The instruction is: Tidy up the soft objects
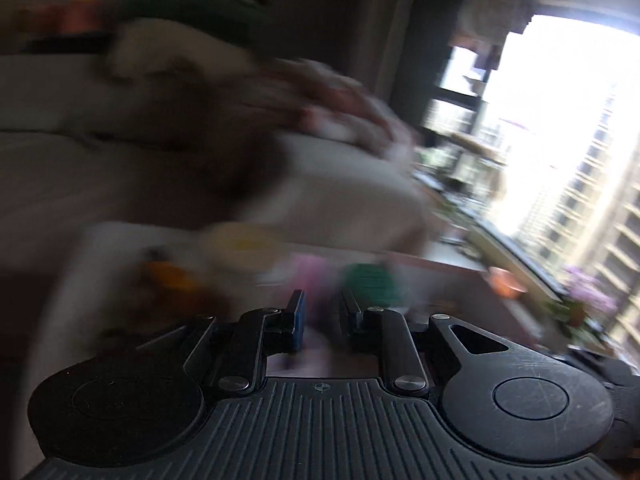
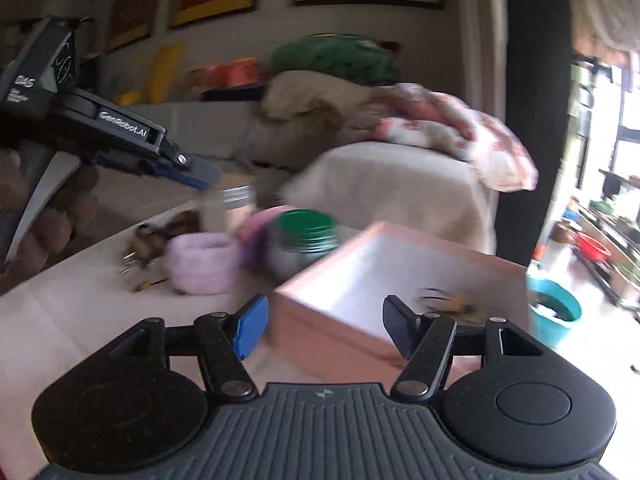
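Note:
In the right wrist view my right gripper point(image 2: 324, 328) stands open over the near corner of an open pink box point(image 2: 384, 260), with nothing between its fingers. A brown and yellow fuzzy hair tie point(image 2: 456, 302) lies inside the box, just past the right finger. On the white table point(image 2: 80, 312) lie a lilac fluffy ring point(image 2: 200, 264), a pink soft thing point(image 2: 260, 224) and brown hair clips point(image 2: 156, 240). My left gripper point(image 2: 206, 174) hovers above them, shut, with nothing seen in it. The left wrist view is blurred; my left gripper point(image 1: 322, 318) there has its jaws nearly together.
A green-lidded jar point(image 2: 308, 240) and a clear jar point(image 2: 232, 204) stand between the soft things and the box. Behind the table is a beige sofa point(image 2: 400, 184) with a floral cushion point(image 2: 460, 132) and a green plush point(image 2: 332, 60). A teal bucket point(image 2: 556, 308) sits on the floor at the right.

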The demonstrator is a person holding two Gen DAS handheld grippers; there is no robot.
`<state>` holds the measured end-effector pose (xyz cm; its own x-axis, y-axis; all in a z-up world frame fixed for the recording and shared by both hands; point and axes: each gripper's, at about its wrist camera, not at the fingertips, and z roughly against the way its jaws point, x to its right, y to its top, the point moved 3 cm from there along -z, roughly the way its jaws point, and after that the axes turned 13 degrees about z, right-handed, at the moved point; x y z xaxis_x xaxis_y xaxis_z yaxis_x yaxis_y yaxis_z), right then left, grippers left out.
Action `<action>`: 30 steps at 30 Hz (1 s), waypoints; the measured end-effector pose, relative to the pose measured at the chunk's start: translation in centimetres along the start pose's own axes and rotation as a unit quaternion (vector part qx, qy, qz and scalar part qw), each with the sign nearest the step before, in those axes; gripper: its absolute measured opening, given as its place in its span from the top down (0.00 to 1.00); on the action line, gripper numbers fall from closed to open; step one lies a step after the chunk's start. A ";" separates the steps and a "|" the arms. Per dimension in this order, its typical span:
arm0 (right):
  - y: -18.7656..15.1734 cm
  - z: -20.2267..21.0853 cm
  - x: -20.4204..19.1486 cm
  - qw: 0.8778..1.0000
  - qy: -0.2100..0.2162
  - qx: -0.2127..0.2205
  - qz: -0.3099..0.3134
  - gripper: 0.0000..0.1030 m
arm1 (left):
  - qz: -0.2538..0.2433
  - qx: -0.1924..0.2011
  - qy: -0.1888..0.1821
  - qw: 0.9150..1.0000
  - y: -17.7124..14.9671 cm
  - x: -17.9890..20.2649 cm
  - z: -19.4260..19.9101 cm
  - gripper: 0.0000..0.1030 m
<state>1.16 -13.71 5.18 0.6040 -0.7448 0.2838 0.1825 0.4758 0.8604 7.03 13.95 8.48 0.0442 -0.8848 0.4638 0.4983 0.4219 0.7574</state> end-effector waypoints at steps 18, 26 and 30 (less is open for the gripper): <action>2.2 -5.9 -10.3 0.991 0.103 -0.064 0.063 0.37 | -0.003 -0.020 0.090 0.996 -2.6 -8.5 -1.2 0.81; 0.4 -6.8 -10.4 0.988 0.120 -0.085 0.036 0.37 | 0.004 0.014 0.095 0.995 0.0 -8.4 -2.8 0.81; 0.2 -7.3 -9.9 0.987 0.133 -0.090 0.013 0.36 | 0.010 -0.001 0.063 0.998 2.2 -9.4 -4.7 0.81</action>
<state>0.85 -2.86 -0.55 0.7885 -0.5930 0.1630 0.2840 0.5863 0.7587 11.72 22.26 3.61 0.1632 -0.8939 0.4175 0.4977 0.4400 0.7474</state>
